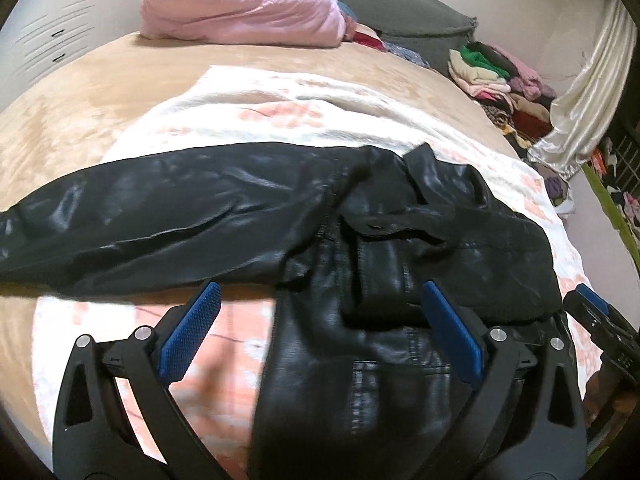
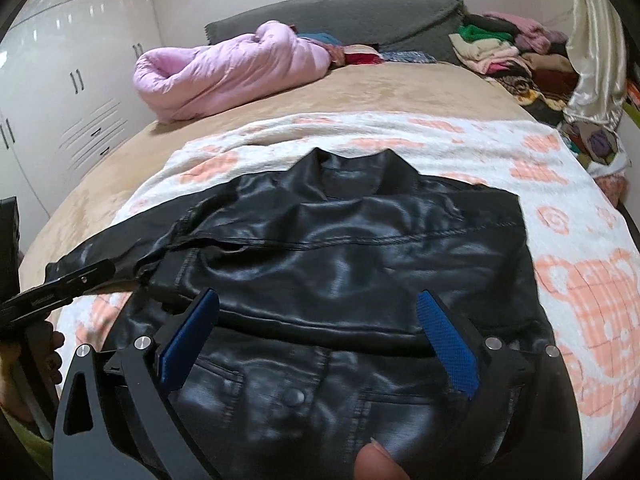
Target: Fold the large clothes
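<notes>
One black glossy leather-look jacket (image 2: 340, 248) is seen spread on a white towel with peach check-and-flower print (image 2: 568, 280), which is laid over a tan plush bed cover (image 2: 400, 88). The jacket's collar (image 2: 352, 168) is turned toward the grey headboard cushion (image 2: 340, 12). One sleeve (image 1: 132, 216) is stretched out sideways across the towel; the other side is folded in over the body. A stitched yoke seam, one snap button (image 2: 295, 397) and chest pocket flaps are visible. No readable writing or brand is made out on the jacket.

The left gripper (image 1: 320, 320) is held with its two blue pads spread wide, jacket below them, nothing pinched. The right gripper (image 2: 320, 332) is likewise spread wide above the jacket front, nothing pinched.

One pink rolled quilt (image 2: 224, 68) is noted at the bed head, and one mixed pile of folded clothes (image 2: 508, 52) beside a cream satin curtain (image 2: 596, 40).
</notes>
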The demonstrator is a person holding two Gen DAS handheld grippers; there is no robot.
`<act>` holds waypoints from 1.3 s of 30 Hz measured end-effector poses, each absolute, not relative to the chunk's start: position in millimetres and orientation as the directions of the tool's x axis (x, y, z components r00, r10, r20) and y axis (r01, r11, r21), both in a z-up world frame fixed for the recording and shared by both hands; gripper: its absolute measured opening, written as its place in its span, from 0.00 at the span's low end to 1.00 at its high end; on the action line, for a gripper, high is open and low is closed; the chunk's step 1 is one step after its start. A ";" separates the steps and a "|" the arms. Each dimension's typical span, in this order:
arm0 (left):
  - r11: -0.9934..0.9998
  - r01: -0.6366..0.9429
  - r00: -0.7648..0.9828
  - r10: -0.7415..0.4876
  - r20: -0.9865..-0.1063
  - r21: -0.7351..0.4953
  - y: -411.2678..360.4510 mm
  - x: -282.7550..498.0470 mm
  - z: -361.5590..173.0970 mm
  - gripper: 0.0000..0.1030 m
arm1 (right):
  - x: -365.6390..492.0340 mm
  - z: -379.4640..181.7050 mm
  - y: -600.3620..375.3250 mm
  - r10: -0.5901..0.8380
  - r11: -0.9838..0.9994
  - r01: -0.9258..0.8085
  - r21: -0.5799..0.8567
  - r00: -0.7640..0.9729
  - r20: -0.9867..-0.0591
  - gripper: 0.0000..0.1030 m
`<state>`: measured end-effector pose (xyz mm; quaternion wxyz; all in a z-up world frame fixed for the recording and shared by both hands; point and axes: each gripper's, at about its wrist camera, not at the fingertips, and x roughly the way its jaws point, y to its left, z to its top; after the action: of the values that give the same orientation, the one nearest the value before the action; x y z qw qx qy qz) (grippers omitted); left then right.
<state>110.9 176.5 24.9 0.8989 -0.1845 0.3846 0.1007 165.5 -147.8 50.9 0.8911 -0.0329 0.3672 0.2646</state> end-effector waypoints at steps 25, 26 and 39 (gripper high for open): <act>0.775 -0.561 0.657 0.202 -0.726 -0.292 283.6 47.0 19.1 0.91 | 126.4 68.8 -10.9 0.553 0.716 -0.696 0.059 0.513 -0.657 0.96; 0.768 -0.569 0.655 0.207 -0.727 -0.294 287.8 44.7 18.3 0.91 | 124.5 68.5 -7.0 0.558 0.709 -0.703 0.060 0.506 -0.658 0.96; 0.661 -0.664 0.634 0.251 -0.732 -0.348 337.5 11.5 7.1 0.91 | 98.5 61.1 54.5 0.593 0.615 -0.788 0.028 0.439 -0.675 0.96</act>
<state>11.5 337.5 7.1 0.8487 -0.3108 0.3322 0.2696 98.5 54.5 61.1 0.8353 -0.1472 0.3312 0.4135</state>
